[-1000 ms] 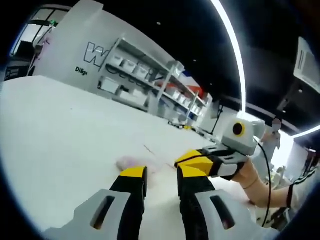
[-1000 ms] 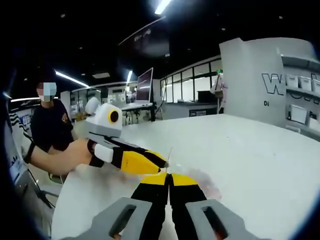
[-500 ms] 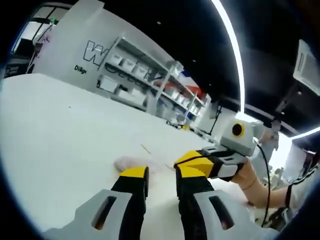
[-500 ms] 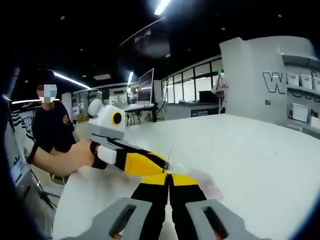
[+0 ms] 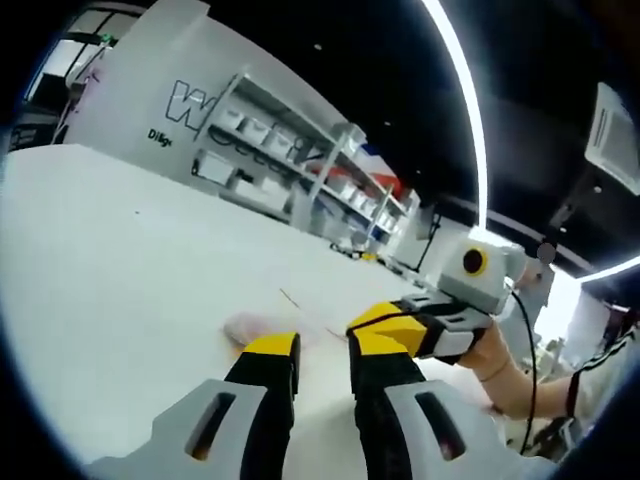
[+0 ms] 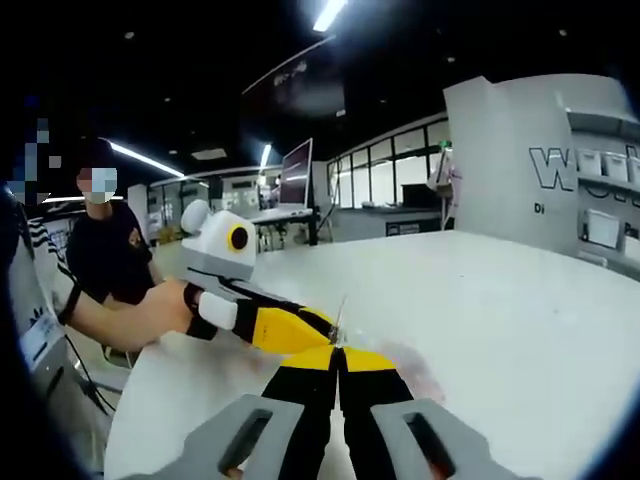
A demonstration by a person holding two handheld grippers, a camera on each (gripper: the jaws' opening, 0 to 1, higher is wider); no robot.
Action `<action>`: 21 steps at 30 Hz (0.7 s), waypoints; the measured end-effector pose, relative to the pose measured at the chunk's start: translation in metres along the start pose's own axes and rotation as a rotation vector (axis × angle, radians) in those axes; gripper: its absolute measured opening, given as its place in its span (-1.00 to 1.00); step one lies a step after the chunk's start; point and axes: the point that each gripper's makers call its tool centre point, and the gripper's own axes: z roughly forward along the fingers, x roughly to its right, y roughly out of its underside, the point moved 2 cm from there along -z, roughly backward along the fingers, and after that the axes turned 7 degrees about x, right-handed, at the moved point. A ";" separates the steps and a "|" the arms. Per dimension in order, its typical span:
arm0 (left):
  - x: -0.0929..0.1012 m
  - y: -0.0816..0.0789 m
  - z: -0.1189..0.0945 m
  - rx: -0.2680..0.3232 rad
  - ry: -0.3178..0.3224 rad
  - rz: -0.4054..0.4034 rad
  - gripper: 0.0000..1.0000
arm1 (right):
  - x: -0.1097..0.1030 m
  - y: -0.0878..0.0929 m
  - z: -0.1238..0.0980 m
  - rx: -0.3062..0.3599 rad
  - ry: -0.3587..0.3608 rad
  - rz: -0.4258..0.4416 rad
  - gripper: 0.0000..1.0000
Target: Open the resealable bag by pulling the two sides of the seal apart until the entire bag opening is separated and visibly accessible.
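The jaws of the right gripper point(image 6: 338, 357) are pressing together in the right gripper view, their yellow tips meeting, and a thin clear edge of the transparent resealable plastic bag with pinkish contents point(image 6: 400, 362) is standing up just above them; I judge that they are pinching one side of the seal, although the film itself is too thin to see between the tips. The jaws of the left gripper point(image 5: 312, 350) are standing apart with a visible gap in the left gripper view, and I cannot tell if any film is between them. In the right gripper view this left gripper point(image 6: 275, 322) is coming in from the left side, and its yellow tips are almost touching the right one's tips at the bag's edge.

To do this step well, each gripper should be holding a different lip of the seal, not both layers together. The left jaws probably need to close on the opposite lip first. Then the two hands should be pulling in opposite directions, slowly and across the seal, and moving along it so that the whole opening separates, not only one point.

The bag is lying on the white table point(image 5: 120, 260), just beyond the left jaws point(image 5: 262, 325), slightly to their left, and directly beyond the right jaws.
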 end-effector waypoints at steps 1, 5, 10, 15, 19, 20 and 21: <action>0.000 0.000 0.000 0.001 0.001 -0.011 -0.59 | 0.000 0.000 0.000 0.002 -0.003 0.001 -1.00; 0.000 -0.001 0.000 0.011 -0.002 -0.024 -0.60 | -0.001 0.000 -0.001 -0.001 -0.010 0.000 -1.00; 0.000 -0.001 0.000 0.022 -0.001 -0.046 -0.61 | -0.002 -0.002 -0.001 0.006 -0.016 -0.001 -1.00; 0.001 -0.003 -0.001 0.039 0.000 -0.076 -0.61 | -0.005 -0.005 -0.002 0.015 -0.026 -0.009 -1.00; 0.002 -0.003 -0.001 0.046 0.002 -0.081 -0.62 | -0.005 -0.006 -0.002 0.019 -0.030 -0.009 -1.00; 0.002 -0.003 -0.001 0.047 0.004 -0.086 -0.63 | -0.005 -0.006 -0.002 0.020 -0.032 -0.009 -1.00; 0.002 -0.004 -0.001 0.051 0.008 -0.093 -0.65 | -0.004 -0.006 -0.002 0.021 -0.032 -0.009 -1.00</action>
